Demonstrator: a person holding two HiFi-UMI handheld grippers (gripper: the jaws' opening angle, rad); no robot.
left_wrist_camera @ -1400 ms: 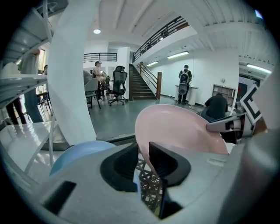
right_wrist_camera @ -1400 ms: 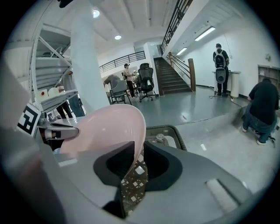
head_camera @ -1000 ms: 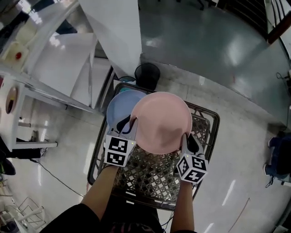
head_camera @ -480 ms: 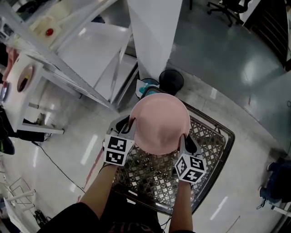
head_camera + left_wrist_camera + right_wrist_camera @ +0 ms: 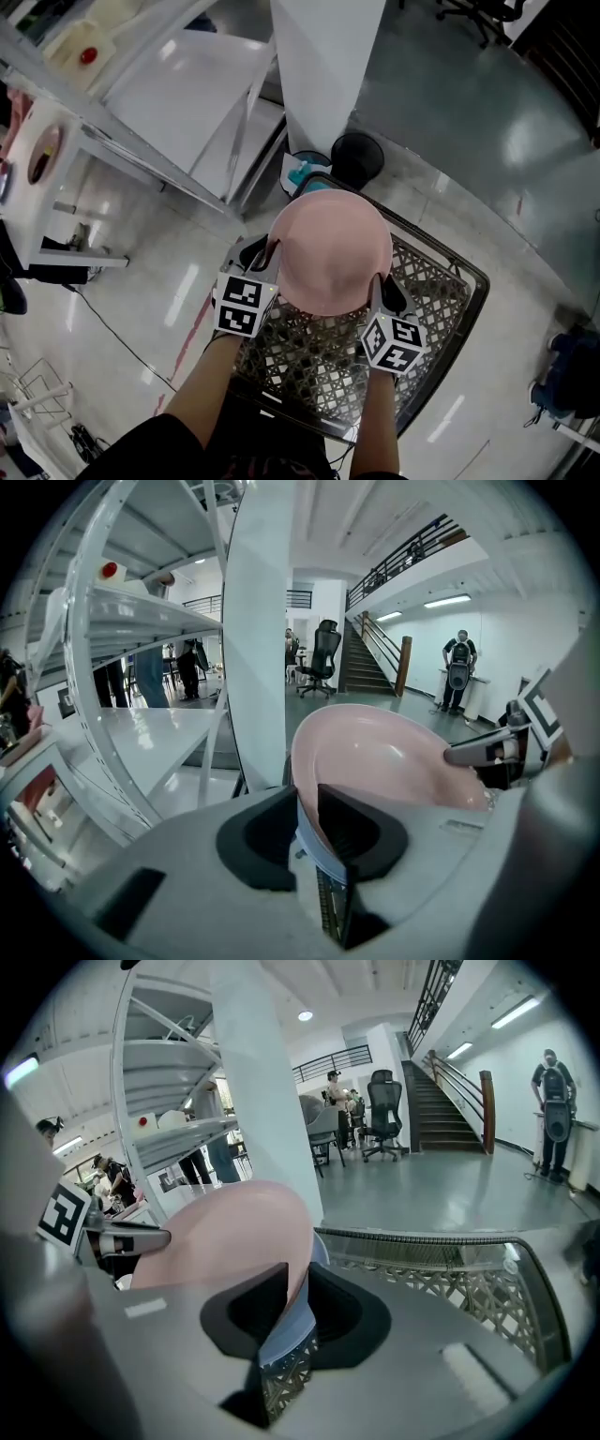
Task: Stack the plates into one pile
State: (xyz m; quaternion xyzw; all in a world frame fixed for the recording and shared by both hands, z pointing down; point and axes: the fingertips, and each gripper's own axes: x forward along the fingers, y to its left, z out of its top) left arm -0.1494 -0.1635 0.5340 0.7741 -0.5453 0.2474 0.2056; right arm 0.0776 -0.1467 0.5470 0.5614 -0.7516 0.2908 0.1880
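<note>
The pink plate [image 5: 330,253] sits face up on top of a blue plate [image 5: 284,1333], and the two are nested so closely that from the head view only the pink one shows. Both gripper views show the blue rim as a thin band just under the pink rim. The pair is held over the near-left part of a black wire basket [image 5: 433,298]; whether the underside touches the mesh cannot be told.

The left gripper [image 5: 306,803] is clamped on the left edge of the stack, with its jaws closed on both rims, the pink one above and the blue one below. The right gripper [image 5: 298,1290] is clamped the same way on the opposite edge, nearer the person, and it too pinches both rims together. The person's bare forearms reach in from the bottom of the head view, one behind each gripper.

Past the far corner of the basket stands a round black bin [image 5: 359,156], with a wide white pillar [image 5: 328,66] rising just beyond it. A white shelf unit [image 5: 178,94] runs off to the left. The floor [image 5: 487,112] around them is pale and glossy.
</note>
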